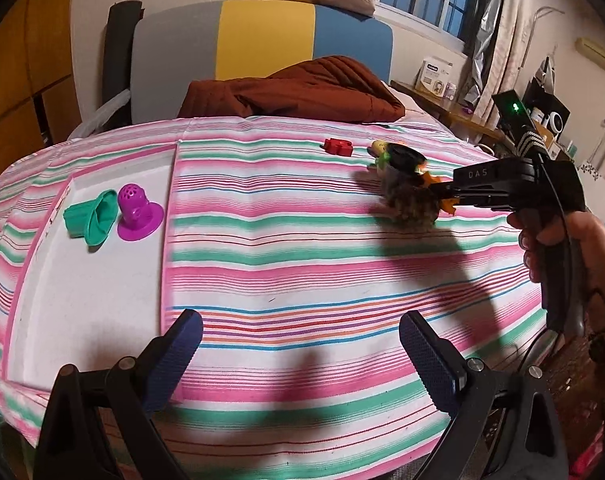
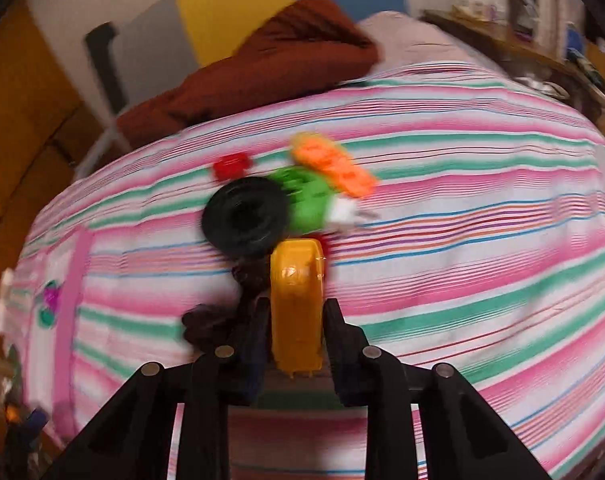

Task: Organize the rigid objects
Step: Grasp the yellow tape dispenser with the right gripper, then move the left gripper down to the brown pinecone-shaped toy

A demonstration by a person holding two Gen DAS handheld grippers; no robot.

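My right gripper [image 2: 296,312] is shut on an orange-yellow toy piece [image 2: 297,300] that carries a black wheel [image 2: 246,218] and a dark fuzzy part; it also shows in the left wrist view [image 1: 446,196], held just above the striped cloth. My left gripper [image 1: 300,344] is open and empty near the front edge. A green cup [image 1: 92,218] and a purple perforated cup [image 1: 136,212] lie in a white tray [image 1: 82,312] at the left. A red piece [image 1: 337,146], a green piece [image 2: 308,196] and an orange piece [image 2: 334,168] lie on the cloth.
A brown quilt [image 1: 298,90] lies at the back of the striped bed cover [image 1: 302,264]. A grey, yellow and blue headboard [image 1: 262,40] stands behind it. A cluttered desk [image 1: 454,100] is at the right.
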